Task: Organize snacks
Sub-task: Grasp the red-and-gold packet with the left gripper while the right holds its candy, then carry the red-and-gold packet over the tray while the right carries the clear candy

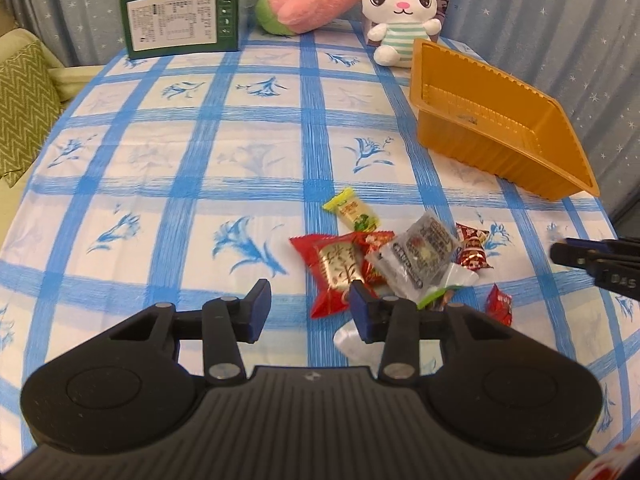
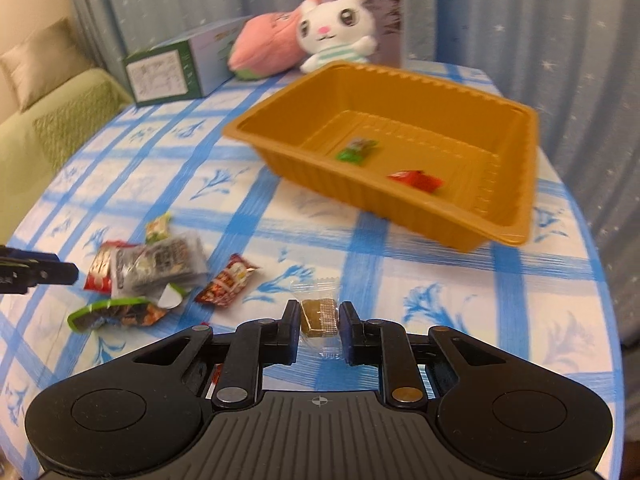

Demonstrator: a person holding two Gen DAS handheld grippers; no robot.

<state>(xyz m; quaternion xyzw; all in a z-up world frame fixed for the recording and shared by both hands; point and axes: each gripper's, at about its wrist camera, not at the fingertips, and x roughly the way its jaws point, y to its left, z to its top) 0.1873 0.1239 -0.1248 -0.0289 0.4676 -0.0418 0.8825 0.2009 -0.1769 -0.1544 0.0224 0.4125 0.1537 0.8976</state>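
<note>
Right gripper [image 2: 319,322] clamped on clear-wrapped candy [image 2: 319,317], short of orange tray [image 2: 516,216]; slippery wrapper may slide out. Left gripper [image 1: 306,306] apart, empty.

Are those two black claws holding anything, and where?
The right gripper pinches a clear-wrapped brown snack by its two sides. The left gripper holds nothing.
</note>
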